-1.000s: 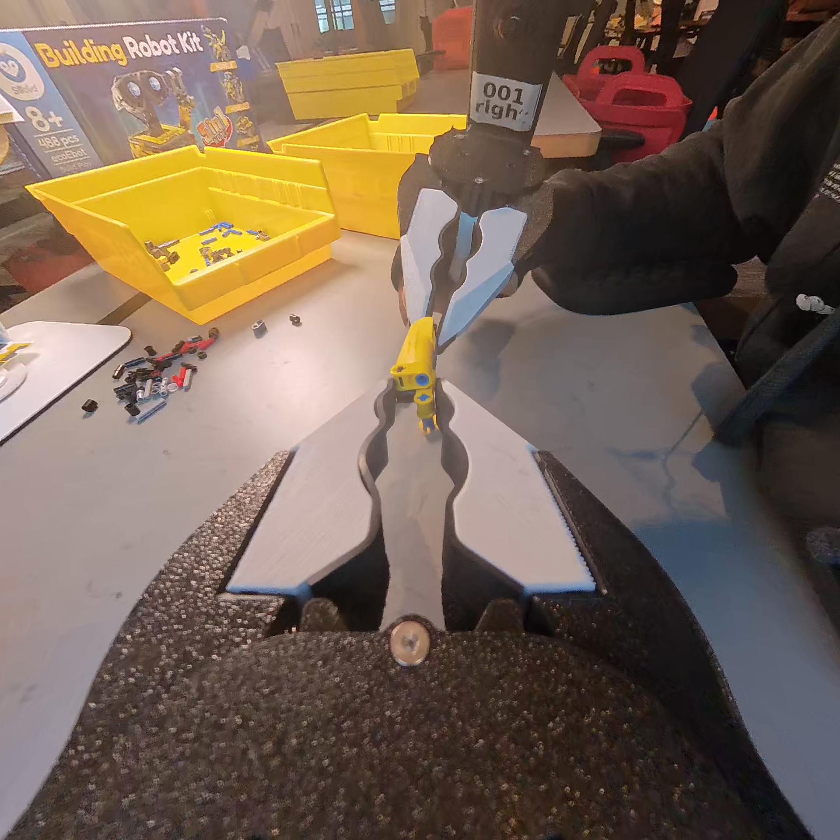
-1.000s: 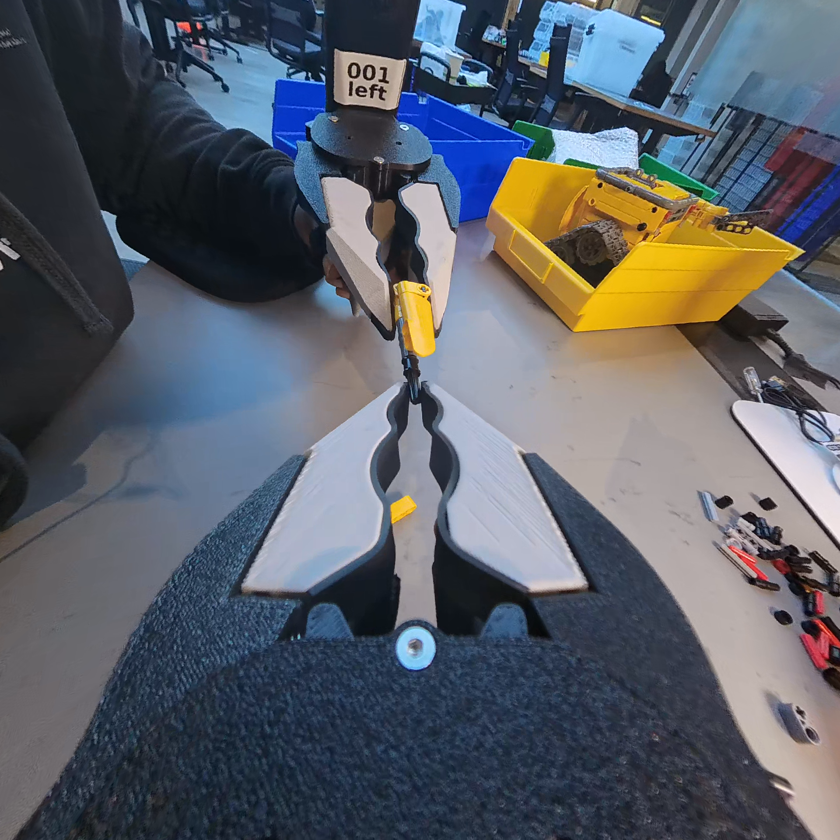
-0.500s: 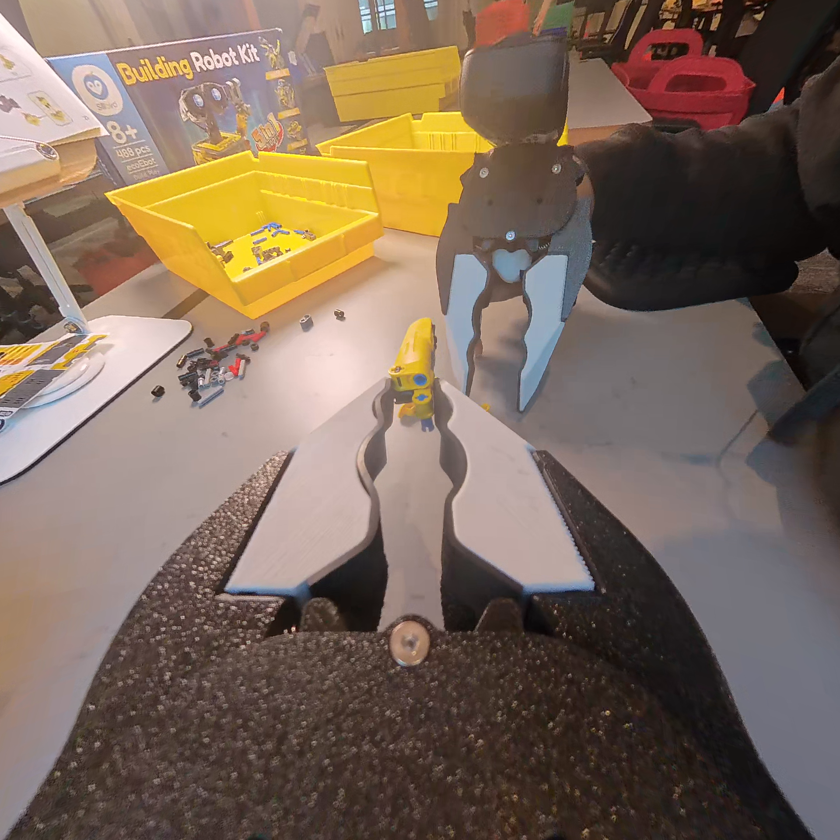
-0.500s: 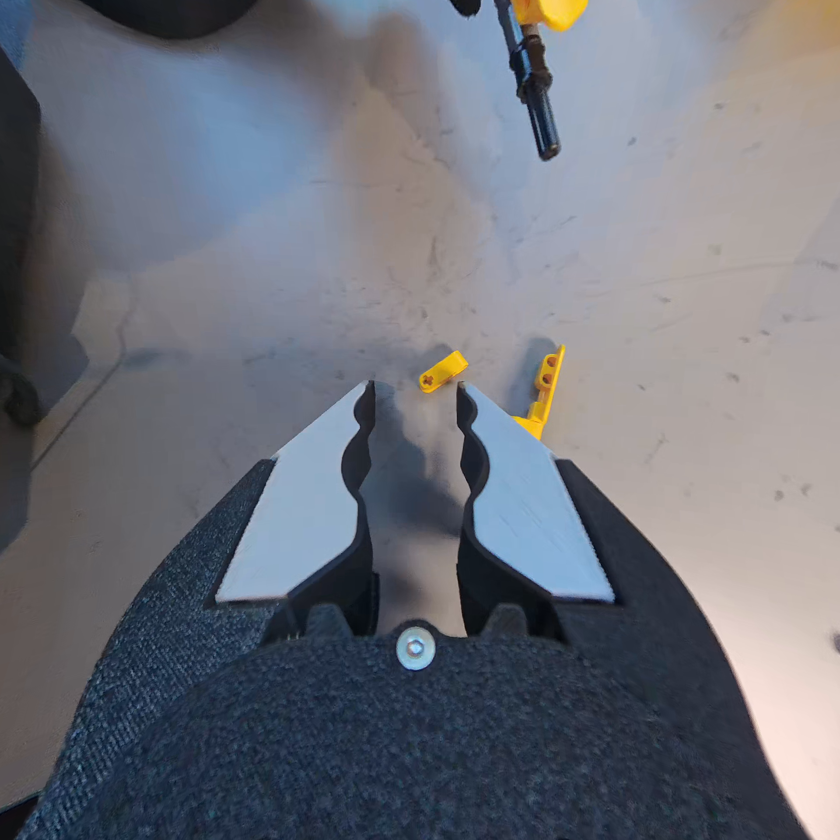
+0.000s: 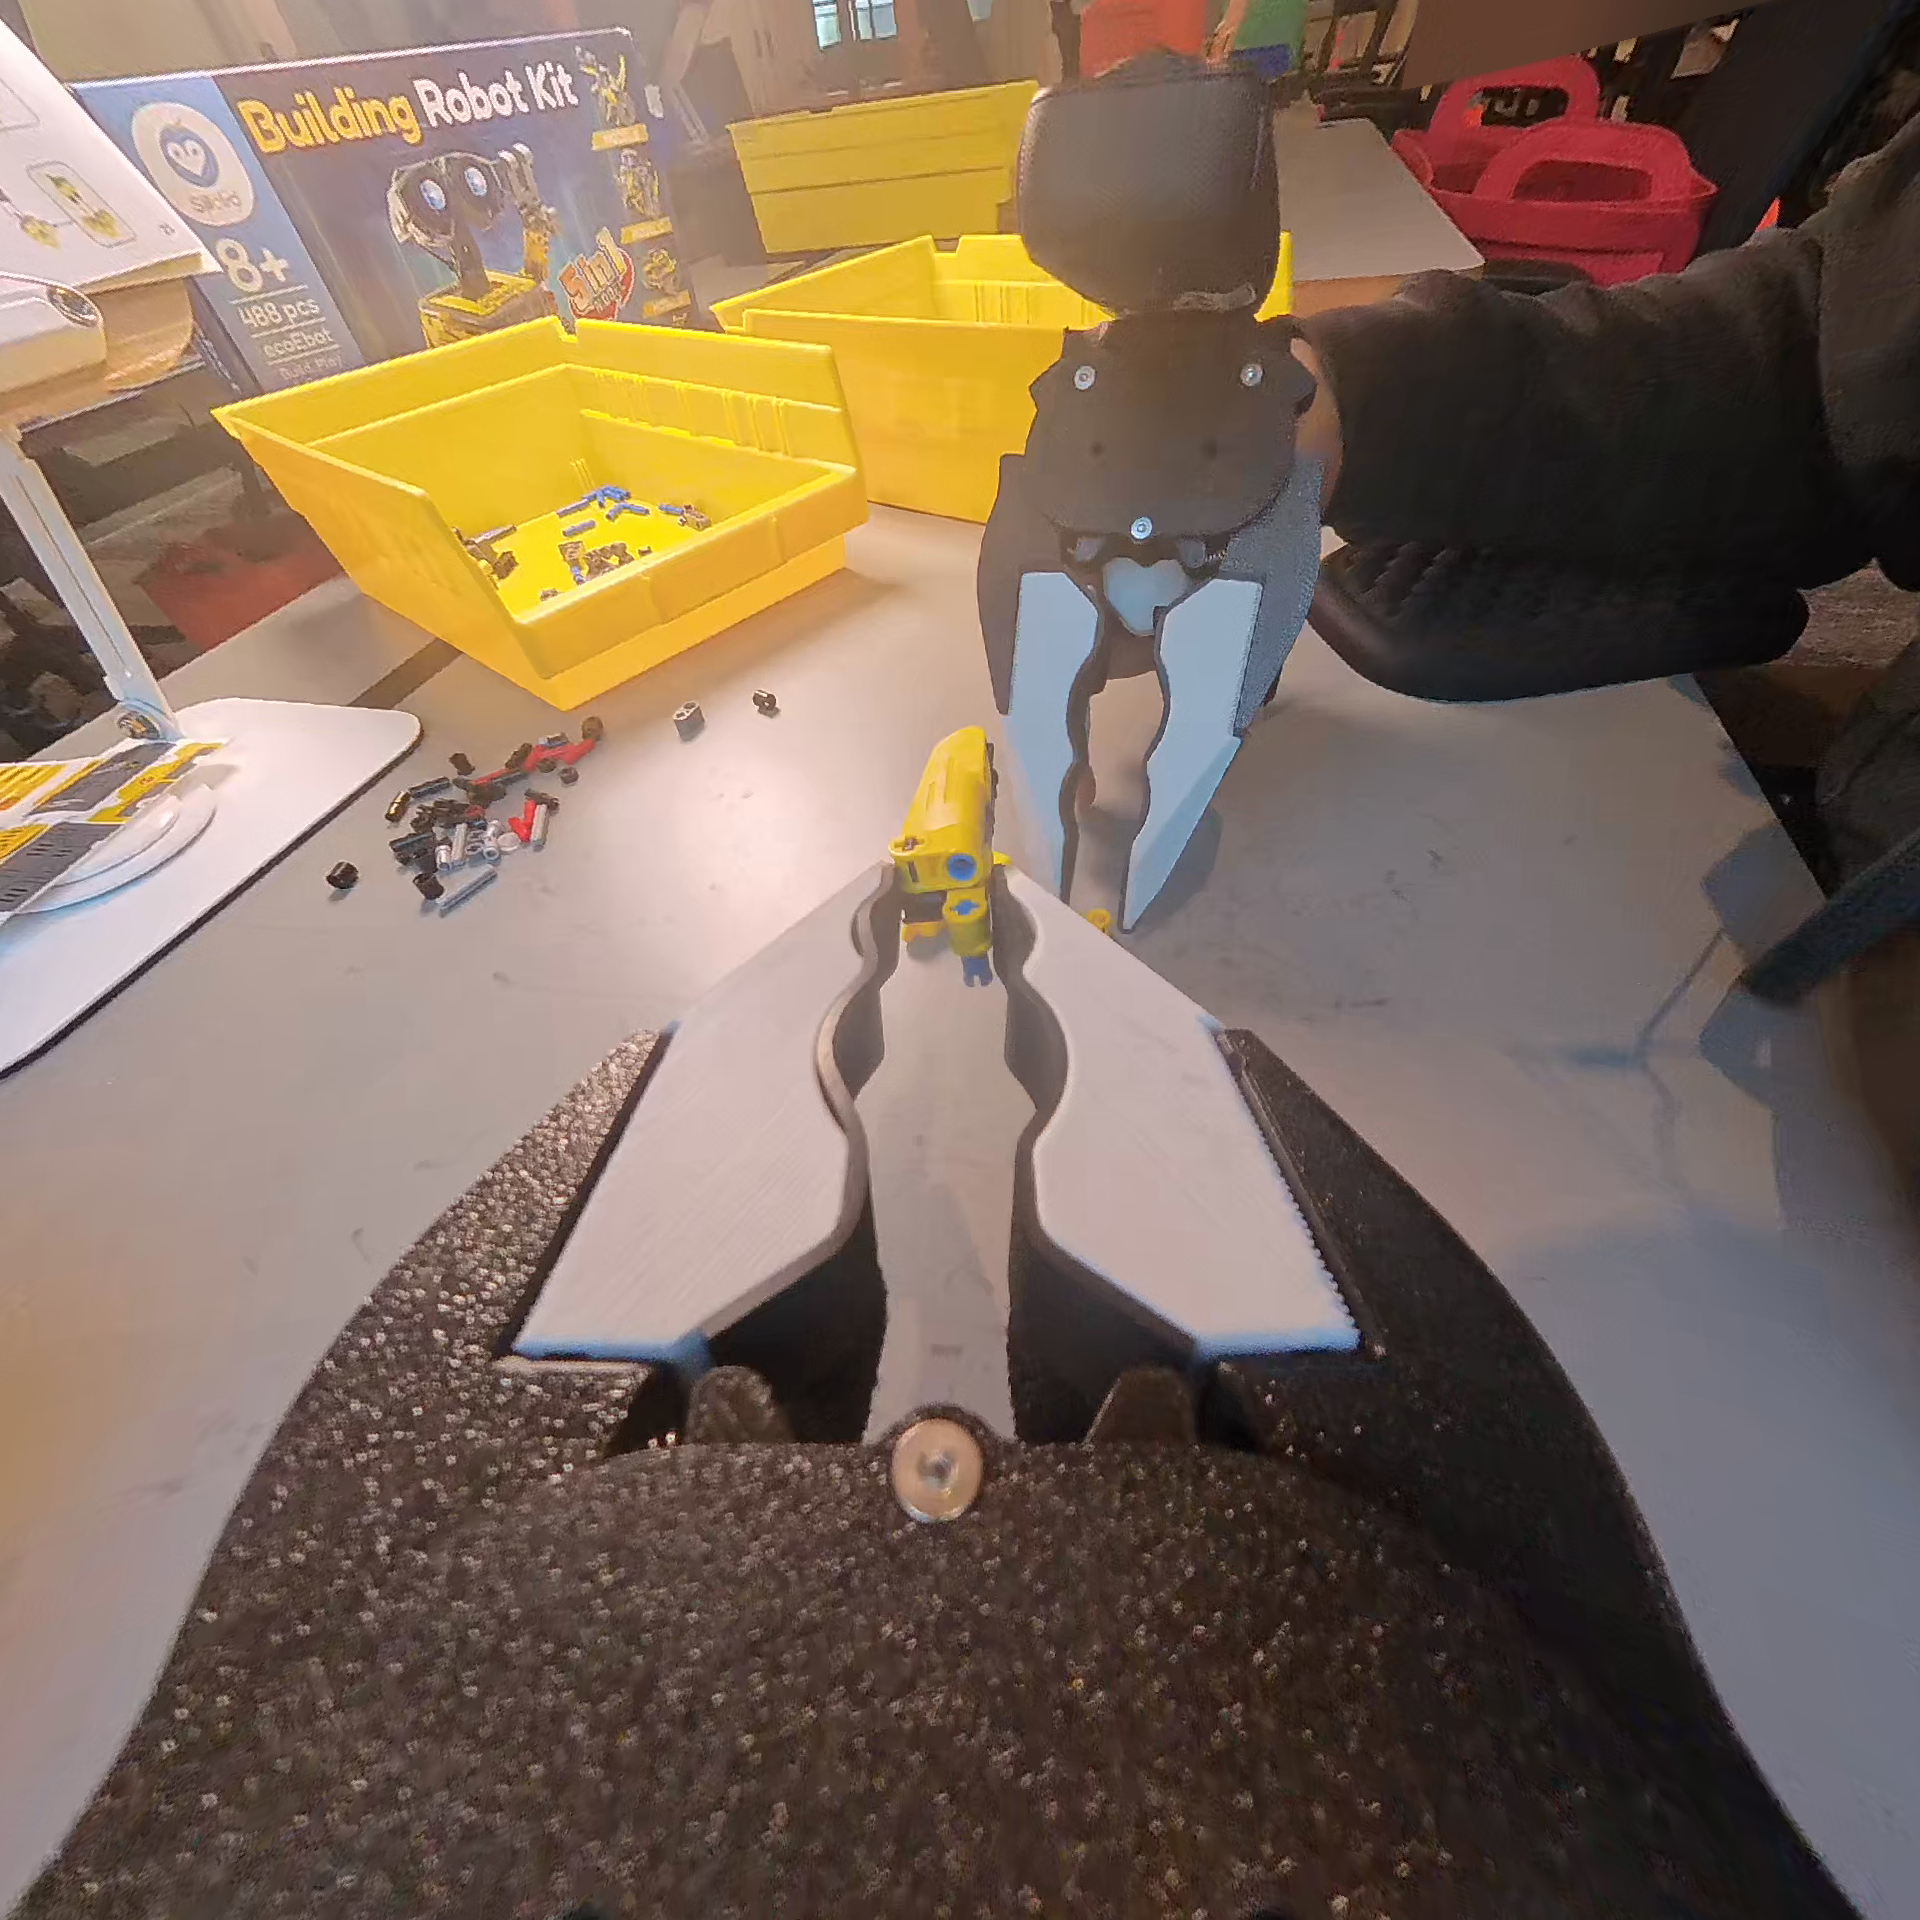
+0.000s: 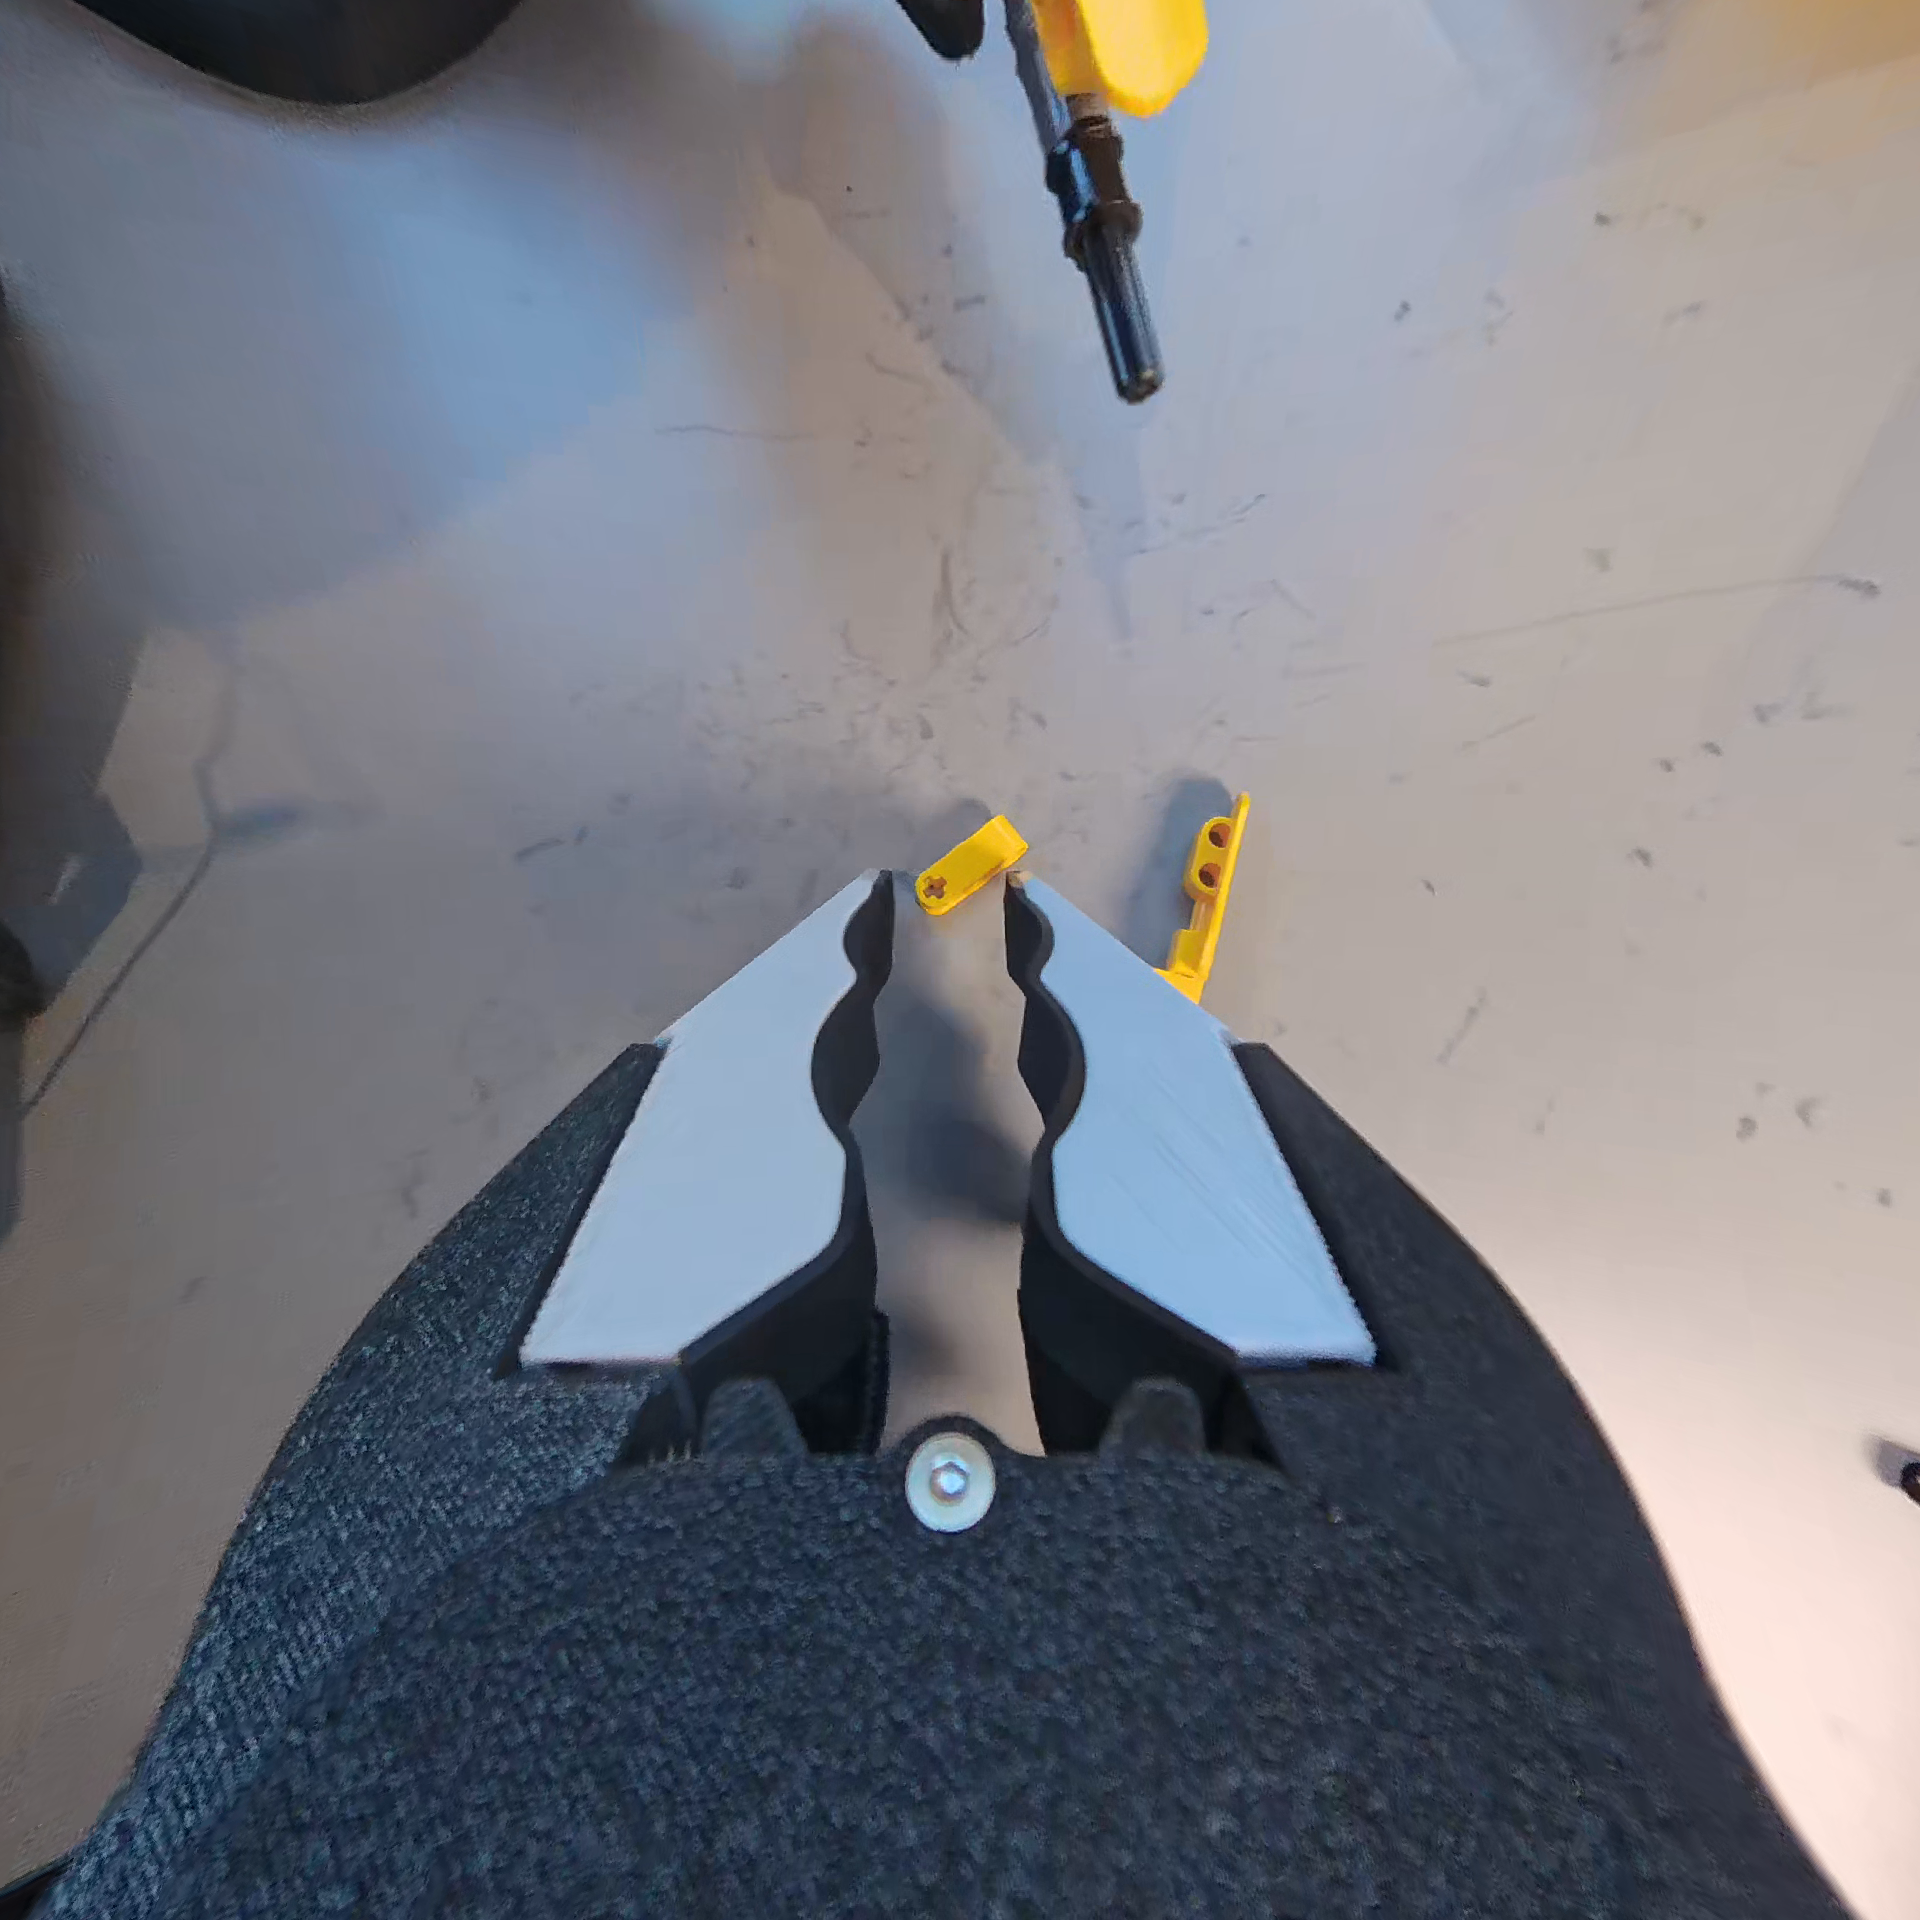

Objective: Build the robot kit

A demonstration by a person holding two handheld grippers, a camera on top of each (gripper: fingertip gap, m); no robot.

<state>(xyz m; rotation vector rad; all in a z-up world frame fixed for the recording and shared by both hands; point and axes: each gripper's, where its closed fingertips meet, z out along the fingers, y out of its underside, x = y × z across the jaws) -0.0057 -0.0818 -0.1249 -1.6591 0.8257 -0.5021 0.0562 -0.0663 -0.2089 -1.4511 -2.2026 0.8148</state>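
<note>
Two grippers are over a grey table (image 5: pixel 312 1039). The left gripper (image 5: pixel 943 906) is clamped on a small yellow assembly (image 5: pixel 945 831) w/ blue pins, held at the fingertips above the table; in the right wrist view the same assembly (image 6: pixel 1112 62) shows at the top edge, w/ a black axle sticking out of it. The right gripper (image 6: pixel 943 883) points down at the table, its fingers apart and holding nothing. A small yellow flat piece (image 6: pixel 971 864) lies on the table just in front of its fingertips, between them. A yellow bracket w/ two holes (image 6: pixel 1210 883) lies just beside the right finger (image 6: pixel 1174 1164). In the left wrist view the right gripper (image 5: pixel 1101 909) hangs just right of the assembly, tips near the table. Farther left lies a heap of small black, red & grey parts (image 5: pixel 478 821), and behind it a yellow bin (image 5: pixel 416 540) w/ some parts inside.
</note>
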